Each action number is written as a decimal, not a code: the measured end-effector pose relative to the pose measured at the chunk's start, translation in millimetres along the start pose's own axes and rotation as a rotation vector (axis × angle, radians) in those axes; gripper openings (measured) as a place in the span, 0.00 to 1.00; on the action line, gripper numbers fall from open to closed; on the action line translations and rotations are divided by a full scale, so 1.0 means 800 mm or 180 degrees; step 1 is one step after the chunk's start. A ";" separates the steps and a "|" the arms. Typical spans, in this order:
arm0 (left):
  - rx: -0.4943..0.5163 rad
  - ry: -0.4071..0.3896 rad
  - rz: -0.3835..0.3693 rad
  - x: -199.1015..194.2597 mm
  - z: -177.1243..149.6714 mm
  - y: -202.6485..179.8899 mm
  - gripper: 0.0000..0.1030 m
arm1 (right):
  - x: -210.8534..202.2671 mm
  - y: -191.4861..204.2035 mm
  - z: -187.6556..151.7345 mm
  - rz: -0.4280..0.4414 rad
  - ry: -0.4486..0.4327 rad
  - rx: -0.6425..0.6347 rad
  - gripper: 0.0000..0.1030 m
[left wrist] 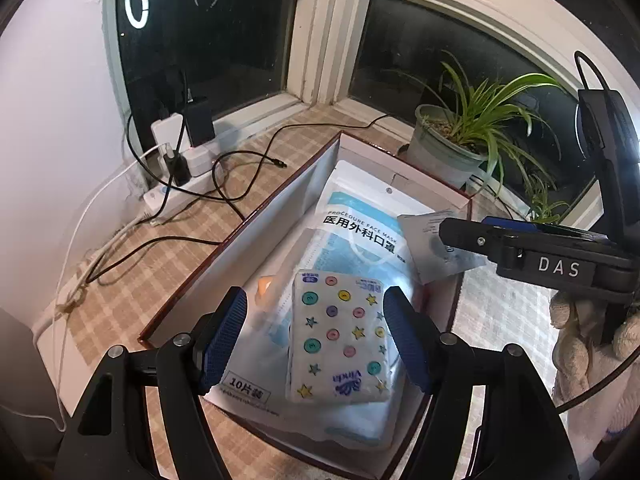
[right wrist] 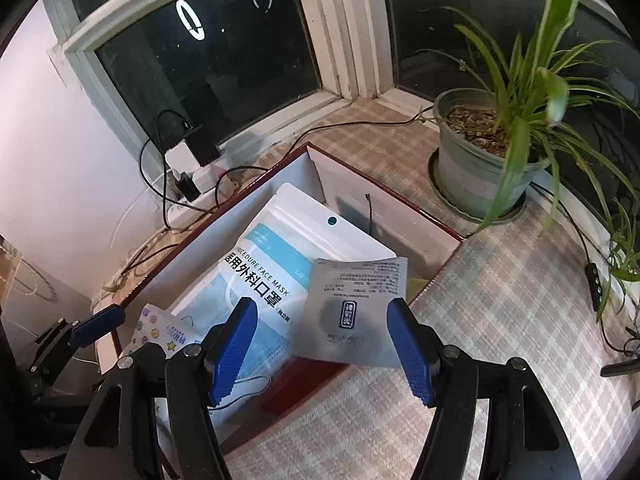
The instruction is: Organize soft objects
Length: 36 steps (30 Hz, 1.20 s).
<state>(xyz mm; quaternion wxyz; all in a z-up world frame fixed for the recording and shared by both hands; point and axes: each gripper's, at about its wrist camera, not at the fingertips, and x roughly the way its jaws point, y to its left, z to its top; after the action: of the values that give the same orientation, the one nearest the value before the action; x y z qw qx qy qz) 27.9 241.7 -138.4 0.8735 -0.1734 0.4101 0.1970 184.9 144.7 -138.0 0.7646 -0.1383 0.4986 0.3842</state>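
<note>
1. Left wrist view: your left claw stands wide over the open box, its pads either side of the tissue pack with the coloured dots and stars, and not pressing on it. The pack lies flat on top of the face mask bag, inside the box.
2. Right wrist view: your right claw is also wide. The grey sachet sits between its pads, tilted, partly over the mask bag and partly over the near box wall. I cannot tell whether a pad brushes its edge, but nothing clamps it.
3. The step in hand looks like the drop-off: both soft items appear to be let go into the box, so the sorting seems well along.
4. The sachet is the loose end. Since it overhangs the wall toward the checked worktop, it may slide out. Your next move likely calls for nudging it further in, flat beside the tissue pack.
5. Lift both claws straight up when you leave, so the pads do not drag the packs, and keep your right one clear of the potted plant.
</note>
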 end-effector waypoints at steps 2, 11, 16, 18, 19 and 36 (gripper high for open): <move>0.0000 -0.0018 -0.0014 -0.006 -0.002 -0.001 0.68 | -0.007 -0.001 -0.003 0.0007 -0.0017 0.0002 0.62; 0.0077 -0.0186 -0.0041 -0.055 -0.014 -0.016 0.69 | -0.055 -0.002 -0.027 0.0034 -0.0176 -0.0008 0.62; 0.0143 -0.0283 -0.0057 -0.084 -0.024 -0.025 0.68 | -0.087 0.006 -0.046 0.0031 -0.0274 -0.0052 0.62; 0.0164 -0.0318 -0.0063 -0.097 -0.029 -0.028 0.69 | -0.097 0.010 -0.053 0.0021 -0.0310 -0.0081 0.62; 0.0169 -0.0330 -0.0071 -0.104 -0.031 -0.028 0.69 | -0.103 0.012 -0.058 0.0011 -0.0331 -0.0095 0.62; 0.0162 -0.0457 -0.0034 -0.170 -0.079 -0.042 0.75 | -0.193 0.023 -0.160 -0.0257 -0.0686 -0.0119 0.69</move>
<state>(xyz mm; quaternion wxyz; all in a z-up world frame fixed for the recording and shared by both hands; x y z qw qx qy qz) -76.4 156.2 -65.5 0.9058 -0.1388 0.3503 0.1939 55.3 11.6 -60.1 0.8259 -0.1303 0.4004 0.3749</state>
